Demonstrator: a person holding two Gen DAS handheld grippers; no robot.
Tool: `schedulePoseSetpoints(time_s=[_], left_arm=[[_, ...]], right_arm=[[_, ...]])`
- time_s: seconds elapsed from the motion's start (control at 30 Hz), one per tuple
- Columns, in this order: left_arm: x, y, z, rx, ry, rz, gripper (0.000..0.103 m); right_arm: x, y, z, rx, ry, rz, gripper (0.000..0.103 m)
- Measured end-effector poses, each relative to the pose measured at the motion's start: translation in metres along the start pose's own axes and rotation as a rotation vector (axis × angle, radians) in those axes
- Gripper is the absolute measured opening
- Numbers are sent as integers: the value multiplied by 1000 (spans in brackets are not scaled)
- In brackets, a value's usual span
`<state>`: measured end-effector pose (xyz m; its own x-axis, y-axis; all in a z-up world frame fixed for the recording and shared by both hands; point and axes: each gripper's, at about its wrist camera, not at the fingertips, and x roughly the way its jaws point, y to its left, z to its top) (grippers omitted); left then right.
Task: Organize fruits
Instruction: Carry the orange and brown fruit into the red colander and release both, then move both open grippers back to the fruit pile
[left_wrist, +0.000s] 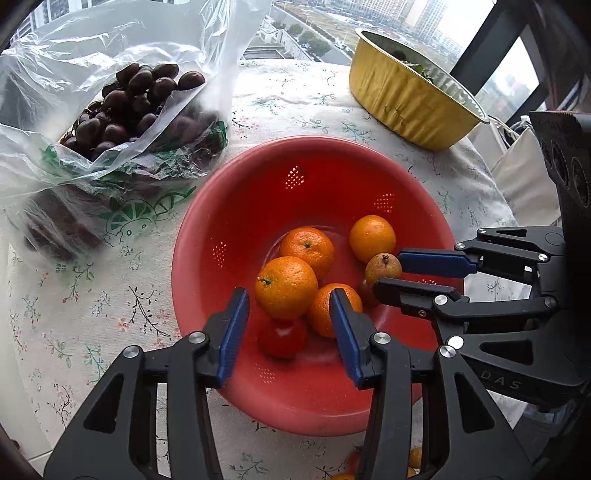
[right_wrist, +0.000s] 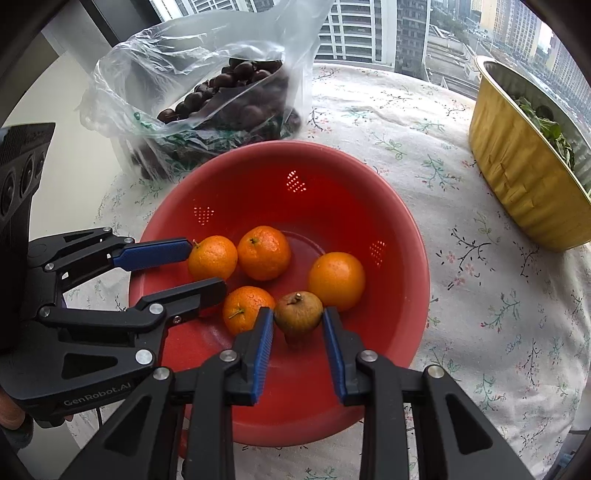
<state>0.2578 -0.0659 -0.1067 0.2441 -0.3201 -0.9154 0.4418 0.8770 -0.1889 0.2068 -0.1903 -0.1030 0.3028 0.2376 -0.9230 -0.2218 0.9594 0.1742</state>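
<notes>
Hovering inside the red colander (left_wrist: 221, 206) mid-bench, the left claw (left_wrist: 290, 326) is standing released over a small red fruit (left_wrist: 282, 338) while the right claw (right_wrist: 298, 325) is bracketing, unclenched, the brown fruit (right_wrist: 298, 314) among the oranges (right_wrist: 264, 253), seemingly for sorting.

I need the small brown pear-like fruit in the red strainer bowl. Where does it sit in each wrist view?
Left wrist view: the brown fruit is at right of centre, beside the right gripper fingertips.
Right wrist view: the brown fruit is low in the centre, between the right gripper's fingers.
Shared landmark: the red strainer bowl, with four oranges inside.
</notes>
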Motion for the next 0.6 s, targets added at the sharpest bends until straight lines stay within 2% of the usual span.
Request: schedulePoseSetpoints(time_s=[0.13, 0.2, 0.37, 0.47, 0.6], left_arm=[[-19, 0, -7, -15, -32, 1, 62], [-29, -1, -11, -18, -44, 4, 65], [-54, -4, -32, -33, -70, 2, 77], [-63, -5, -54, -46, -63, 0, 87], [-64, -7, -92, -50, -14, 12, 88]], right_arm=[[-4, 1, -3, 0, -9, -5, 33], [-8, 2, -5, 3, -16, -11, 42], [-29, 5, -20, 12, -48, -22, 45], [-49, 8, -37, 42, -87, -16, 57], [-66, 7, -73, 140, -92, 18, 70]])
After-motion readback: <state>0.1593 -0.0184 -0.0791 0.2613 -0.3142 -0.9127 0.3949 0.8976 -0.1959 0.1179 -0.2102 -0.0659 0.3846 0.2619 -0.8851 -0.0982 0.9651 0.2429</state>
